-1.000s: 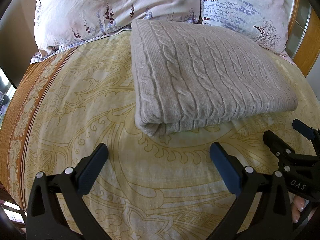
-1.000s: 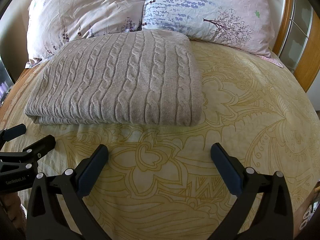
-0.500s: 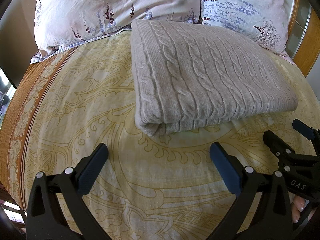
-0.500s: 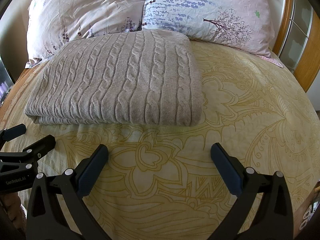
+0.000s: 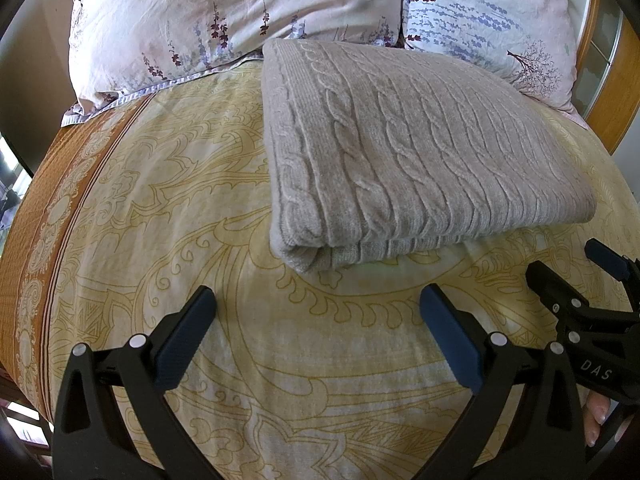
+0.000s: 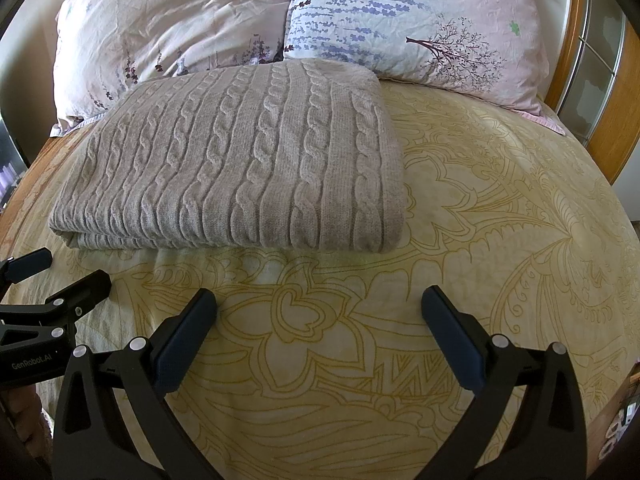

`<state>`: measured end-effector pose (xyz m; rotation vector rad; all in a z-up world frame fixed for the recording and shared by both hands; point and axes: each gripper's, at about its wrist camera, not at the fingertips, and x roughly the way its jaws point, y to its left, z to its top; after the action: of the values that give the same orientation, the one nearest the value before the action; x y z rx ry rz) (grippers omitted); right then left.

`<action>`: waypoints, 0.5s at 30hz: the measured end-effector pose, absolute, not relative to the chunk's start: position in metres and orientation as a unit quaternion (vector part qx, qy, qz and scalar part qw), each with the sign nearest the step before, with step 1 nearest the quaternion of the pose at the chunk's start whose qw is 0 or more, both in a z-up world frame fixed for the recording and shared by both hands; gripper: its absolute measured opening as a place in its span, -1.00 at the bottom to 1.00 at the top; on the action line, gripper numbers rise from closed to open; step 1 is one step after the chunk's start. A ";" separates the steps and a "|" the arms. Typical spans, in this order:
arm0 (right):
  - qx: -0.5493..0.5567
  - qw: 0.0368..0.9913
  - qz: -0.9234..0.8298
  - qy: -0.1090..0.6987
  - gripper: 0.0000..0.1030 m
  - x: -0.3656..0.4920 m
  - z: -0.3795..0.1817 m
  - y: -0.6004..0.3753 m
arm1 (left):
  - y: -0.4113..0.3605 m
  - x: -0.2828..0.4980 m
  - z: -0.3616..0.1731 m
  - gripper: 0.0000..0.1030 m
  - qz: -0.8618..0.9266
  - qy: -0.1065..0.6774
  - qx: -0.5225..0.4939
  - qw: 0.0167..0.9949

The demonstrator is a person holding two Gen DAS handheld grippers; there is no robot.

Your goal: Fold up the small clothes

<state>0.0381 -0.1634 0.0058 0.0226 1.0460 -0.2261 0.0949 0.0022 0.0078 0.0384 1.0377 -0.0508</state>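
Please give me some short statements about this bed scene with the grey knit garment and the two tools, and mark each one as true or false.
1. The grey cable-knit garment lies folded on the yellow patterned bedspread. True.
2. The left tool is shut on the garment. False: it is open and holds nothing, with bare bedspread between its fingers.
3. Two floral pillows lie behind the garment. True.
4. The right tool touches the garment's near edge. False: it is open and apart from the garment, on the near side.
5. In the left wrist view, the right tool appears at the right edge. True.
6. The garment is spread out in a single flat layer. False: stacked layers show along its near edge.
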 end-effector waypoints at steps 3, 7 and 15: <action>0.011 0.860 -0.108 0.498 0.97 0.038 0.006 -0.163 | 0.002 0.095 0.008 0.97 -0.024 0.496 0.019 0.868; 0.011 0.860 -0.108 0.498 0.97 0.038 0.006 -0.163 | 0.003 0.095 0.008 0.97 -0.025 0.496 0.019 0.868; 0.011 0.860 -0.108 0.498 0.97 0.038 0.006 -0.163 | 0.003 0.095 0.008 0.97 -0.024 0.497 0.018 0.867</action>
<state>0.0384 -0.1634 0.0057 0.0225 1.0462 -0.2260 0.0948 0.0031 0.0075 0.0383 1.0397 -0.0508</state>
